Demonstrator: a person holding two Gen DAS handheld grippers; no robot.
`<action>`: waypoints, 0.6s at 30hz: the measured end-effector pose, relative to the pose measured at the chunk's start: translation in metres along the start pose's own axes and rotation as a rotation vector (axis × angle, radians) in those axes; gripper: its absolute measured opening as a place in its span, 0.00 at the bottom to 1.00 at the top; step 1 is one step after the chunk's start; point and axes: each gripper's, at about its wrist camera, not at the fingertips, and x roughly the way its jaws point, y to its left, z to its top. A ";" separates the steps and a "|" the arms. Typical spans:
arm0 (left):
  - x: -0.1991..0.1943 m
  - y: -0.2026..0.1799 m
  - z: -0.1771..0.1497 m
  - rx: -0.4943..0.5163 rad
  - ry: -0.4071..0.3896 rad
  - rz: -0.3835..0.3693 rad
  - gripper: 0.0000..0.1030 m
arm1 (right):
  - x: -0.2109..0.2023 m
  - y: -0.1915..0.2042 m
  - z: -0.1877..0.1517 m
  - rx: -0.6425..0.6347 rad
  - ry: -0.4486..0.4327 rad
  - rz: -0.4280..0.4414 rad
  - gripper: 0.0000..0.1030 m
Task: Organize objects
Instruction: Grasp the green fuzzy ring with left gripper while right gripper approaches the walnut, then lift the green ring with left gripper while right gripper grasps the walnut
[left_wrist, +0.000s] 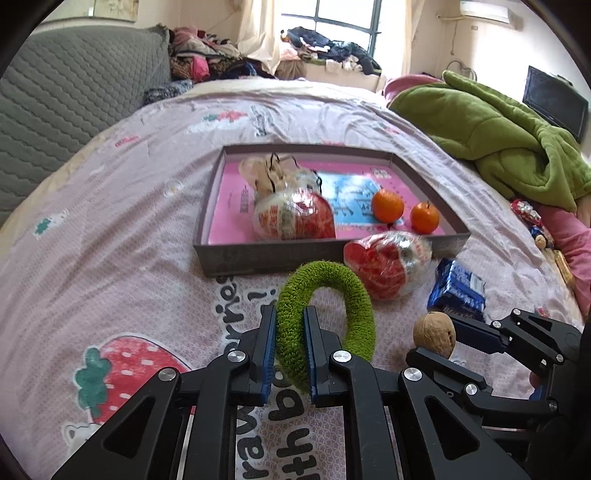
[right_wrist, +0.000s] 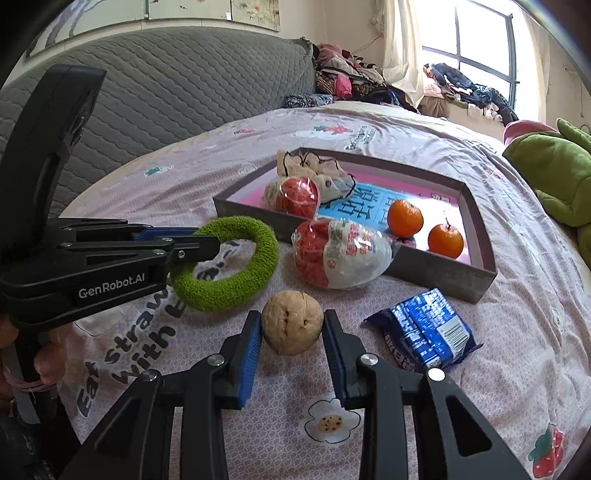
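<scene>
Blue-padded fingers of the left gripper (left_wrist: 289, 345) are pinched tight on one side of the fuzzy green ring (left_wrist: 325, 314), which stands lifted off the strawberry-print bedspread (left_wrist: 110, 221) just short of the near wall of the grey tray (left_wrist: 236, 254). The right gripper (right_wrist: 292, 345) is closed onto a walnut (right_wrist: 291, 322), both pads touching its sides, with a blue biscuit packet (right_wrist: 424, 332) just to its right on the bedspread. A red-and-white wrapped bundle (right_wrist: 336, 253) leans against the tray's near wall, while another bundle (left_wrist: 295, 214), a cream pouch (left_wrist: 269, 173) and two tangerines (left_wrist: 387, 206) sit inside the tray.
</scene>
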 end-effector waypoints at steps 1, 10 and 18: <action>-0.003 0.000 0.001 -0.005 -0.006 -0.001 0.14 | -0.002 0.000 0.001 0.001 -0.007 0.002 0.33; -0.027 -0.009 0.015 0.003 -0.066 -0.003 0.14 | -0.026 -0.005 0.016 0.008 -0.081 -0.017 0.33; -0.036 -0.015 0.033 0.016 -0.097 -0.007 0.14 | -0.042 -0.012 0.035 0.006 -0.132 -0.037 0.33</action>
